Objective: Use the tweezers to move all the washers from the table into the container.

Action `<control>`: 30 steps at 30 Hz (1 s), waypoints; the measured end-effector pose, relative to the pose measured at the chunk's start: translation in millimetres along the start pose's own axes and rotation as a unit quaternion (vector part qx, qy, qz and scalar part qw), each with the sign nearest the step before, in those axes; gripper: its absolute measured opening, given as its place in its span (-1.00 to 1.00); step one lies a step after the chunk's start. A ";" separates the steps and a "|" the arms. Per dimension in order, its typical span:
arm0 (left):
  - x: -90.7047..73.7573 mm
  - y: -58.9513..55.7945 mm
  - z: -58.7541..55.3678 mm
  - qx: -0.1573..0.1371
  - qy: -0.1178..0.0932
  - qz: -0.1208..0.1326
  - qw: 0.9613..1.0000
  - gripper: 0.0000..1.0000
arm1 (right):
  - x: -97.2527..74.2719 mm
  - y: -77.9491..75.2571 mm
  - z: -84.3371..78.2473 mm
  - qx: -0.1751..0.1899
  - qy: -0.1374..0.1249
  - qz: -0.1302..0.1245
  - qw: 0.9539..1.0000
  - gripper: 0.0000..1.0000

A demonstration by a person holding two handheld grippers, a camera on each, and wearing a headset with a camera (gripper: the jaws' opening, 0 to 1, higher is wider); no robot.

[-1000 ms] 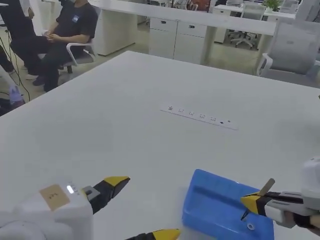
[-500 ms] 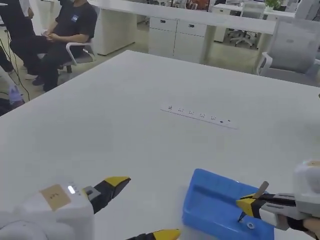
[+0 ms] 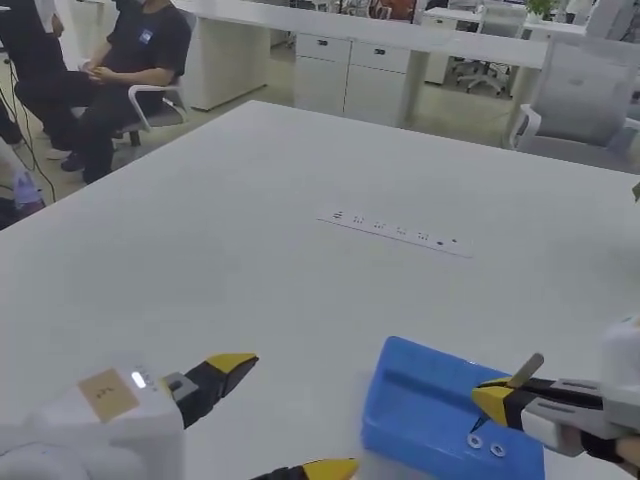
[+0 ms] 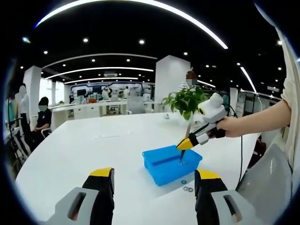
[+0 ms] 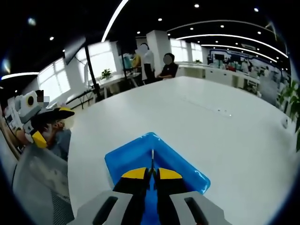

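Blue container (image 3: pixel 395 410): an open rectangular tray standing on the white table (image 3: pixel 300 290), and the reference point for every entry below. Right gripper (image 3: pixel 493 398): held over the container's right half, with its yellow-tipped jaws pressed together on the tweezers (image 3: pixel 527 371). The tweezers stand steeply, their upper end rising above the jaws and their tip pointing down into the container. In the right gripper view they run straight out between the closed jaw tips, above the container's floor. Two washers (image 3: pixel 475 441): lying flat and side by side on the container's floor, just under the right gripper's tips. Whether the tweezers' tip touches them cannot be told. Loose washers (image 4: pixel 187 189): a small cluster on the table just outside the container's near corner in the left gripper view, between the container and the jaw at the right of that view. Left gripper (image 3: pixel 280 415): to the left of the container and clear of it, with its jaws spread wide and nothing between them. Power strip (image 3: pixel 400 233): set flush in the table, beyond the container. Seated person (image 3: pixel 130 60): on a chair off the table's far left side, well apart from the container.
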State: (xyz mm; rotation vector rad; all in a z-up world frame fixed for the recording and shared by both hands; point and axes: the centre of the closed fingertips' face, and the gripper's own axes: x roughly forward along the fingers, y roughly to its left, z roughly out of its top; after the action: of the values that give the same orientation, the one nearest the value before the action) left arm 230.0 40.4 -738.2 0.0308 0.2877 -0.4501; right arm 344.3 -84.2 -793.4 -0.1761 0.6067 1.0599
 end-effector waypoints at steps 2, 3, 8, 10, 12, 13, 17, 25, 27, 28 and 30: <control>0.3 -0.7 -0.2 0.000 0.001 -0.001 1.000 0.40 | -3.3 5.6 6.6 -0.005 -0.015 0.002 1.000 -0.93; 0.2 -0.5 -0.2 0.000 0.001 -0.001 1.000 0.40 | -5.5 9.6 9.5 -0.004 -0.021 0.004 1.000 -0.93; 0.0 -0.7 -0.1 0.000 0.000 -0.001 1.000 0.39 | -11.7 30.5 19.6 -0.018 -0.042 0.021 0.999 -0.93; 0.2 -1.2 -0.4 0.000 0.001 -0.002 1.000 0.39 | -12.3 40.1 20.7 -0.022 -0.045 0.033 0.998 -0.93; 0.1 -1.3 -0.1 0.002 0.001 -0.002 1.000 0.39 | -12.1 48.4 20.7 -0.026 -0.048 0.045 0.997 -0.93; 0.3 -1.4 -0.2 0.002 0.001 -0.002 1.000 0.39 | -11.7 52.2 20.5 -0.030 -0.050 0.052 0.997 -0.93; 0.3 -1.5 -0.1 0.001 0.000 -0.002 1.000 0.38 | -6.3 67.1 13.8 -0.026 -0.051 0.084 0.995 -0.93; -0.2 -0.7 -0.5 -0.001 0.001 -0.001 1.000 0.37 | 8.7 78.5 -9.3 -0.005 -0.022 0.114 0.993 -0.92; -0.4 -0.2 -0.2 -0.001 0.000 0.000 1.000 0.37 | 10.5 78.4 -12.1 -0.002 -0.018 0.114 0.993 -0.92; -0.5 -0.2 0.0 -0.002 -0.001 0.000 1.000 0.37 | 11.3 79.0 -14.0 -0.002 -0.014 0.114 0.993 -0.92; -0.8 0.1 0.4 -0.002 -0.002 0.001 1.000 0.37 | 13.1 79.5 -19.9 -0.005 -0.002 0.113 0.994 -0.92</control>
State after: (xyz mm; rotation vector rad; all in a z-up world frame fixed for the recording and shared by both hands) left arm 229.5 40.7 -737.6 0.0272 0.2847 -0.4475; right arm 273.0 -43.4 -805.1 -0.1152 0.6274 1.2819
